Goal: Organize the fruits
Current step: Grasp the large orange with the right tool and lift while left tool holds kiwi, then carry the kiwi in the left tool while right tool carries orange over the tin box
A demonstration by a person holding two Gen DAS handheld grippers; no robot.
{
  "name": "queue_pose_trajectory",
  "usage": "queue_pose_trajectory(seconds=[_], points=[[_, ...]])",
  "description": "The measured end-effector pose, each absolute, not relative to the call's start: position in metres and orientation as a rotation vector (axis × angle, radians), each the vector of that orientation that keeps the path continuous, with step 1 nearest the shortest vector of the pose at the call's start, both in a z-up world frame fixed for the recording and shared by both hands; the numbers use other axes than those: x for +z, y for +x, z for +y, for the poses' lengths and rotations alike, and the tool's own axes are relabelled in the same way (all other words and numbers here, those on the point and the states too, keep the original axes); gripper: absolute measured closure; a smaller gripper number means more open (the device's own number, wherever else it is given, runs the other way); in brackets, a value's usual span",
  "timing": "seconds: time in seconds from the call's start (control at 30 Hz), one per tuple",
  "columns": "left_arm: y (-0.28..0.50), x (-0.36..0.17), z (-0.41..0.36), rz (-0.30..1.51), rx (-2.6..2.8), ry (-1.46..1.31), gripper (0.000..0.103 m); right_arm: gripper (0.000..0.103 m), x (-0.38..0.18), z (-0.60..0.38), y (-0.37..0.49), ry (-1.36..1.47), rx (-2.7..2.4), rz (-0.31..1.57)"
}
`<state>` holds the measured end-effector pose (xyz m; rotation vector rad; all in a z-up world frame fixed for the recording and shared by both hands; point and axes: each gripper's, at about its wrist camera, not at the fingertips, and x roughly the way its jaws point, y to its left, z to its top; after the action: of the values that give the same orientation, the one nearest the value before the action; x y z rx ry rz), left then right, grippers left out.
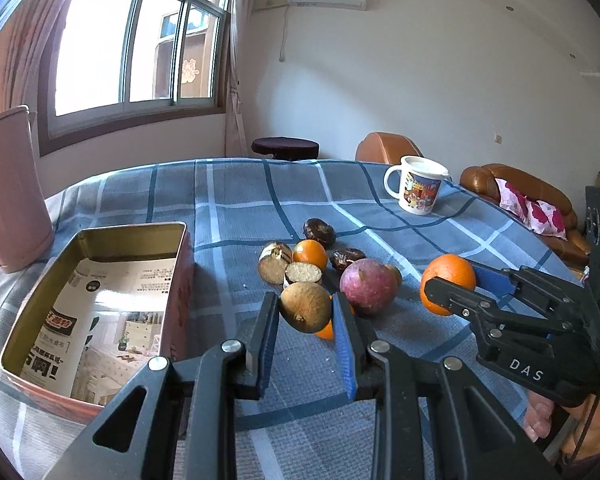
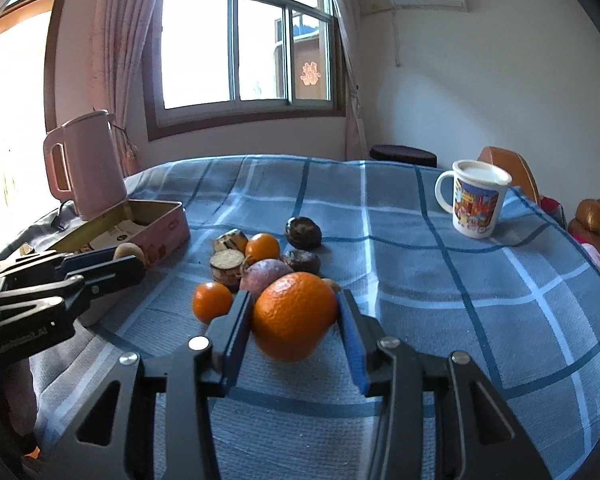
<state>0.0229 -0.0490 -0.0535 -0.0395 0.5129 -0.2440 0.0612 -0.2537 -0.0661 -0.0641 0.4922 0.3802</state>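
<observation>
My left gripper (image 1: 306,306) is shut on a round brown fruit (image 1: 306,306), held just above the checked cloth. My right gripper (image 2: 294,312) is shut on a large orange (image 2: 294,316); in the left wrist view the same orange (image 1: 450,280) sits between the right fingers. On the cloth behind lies a pile: a purple-red fruit (image 1: 368,286), a small orange (image 1: 310,254), two cut brown pieces (image 1: 274,262), and dark wrinkled fruits (image 1: 319,232). Another small orange (image 2: 212,302) lies left of the right gripper. An open metal tin (image 1: 182,280) lined with printed paper stands to the left.
A pink kettle (image 1: 10,188) stands behind the tin at the table's left edge. A printed white mug (image 1: 418,184) sits at the far right of the blue checked tablecloth (image 1: 236,200). Brown sofas and a dark stool lie beyond the table.
</observation>
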Motion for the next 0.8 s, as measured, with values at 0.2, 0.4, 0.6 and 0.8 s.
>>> queue_pose_trajectory(seconds=[0.2,0.4,0.6,0.8], points=[[0.021,-0.054,-0.05,0.501,-0.244,-0.042,0.075,0.057,-0.063,-0.257,0.054,-0.055,0.387,0.448],[0.019,-0.053,-0.051,0.492,-0.237,-0.034,0.075,0.057,-0.061,-0.257,0.05,-0.06,0.391,0.422],[0.016,-0.051,-0.053,0.474,-0.228,-0.026,0.075,0.057,-0.059,-0.257,0.045,-0.063,0.394,0.395],[0.012,-0.05,-0.055,0.452,-0.225,-0.012,0.075,0.057,-0.058,-0.258,0.041,-0.06,0.401,0.371]])
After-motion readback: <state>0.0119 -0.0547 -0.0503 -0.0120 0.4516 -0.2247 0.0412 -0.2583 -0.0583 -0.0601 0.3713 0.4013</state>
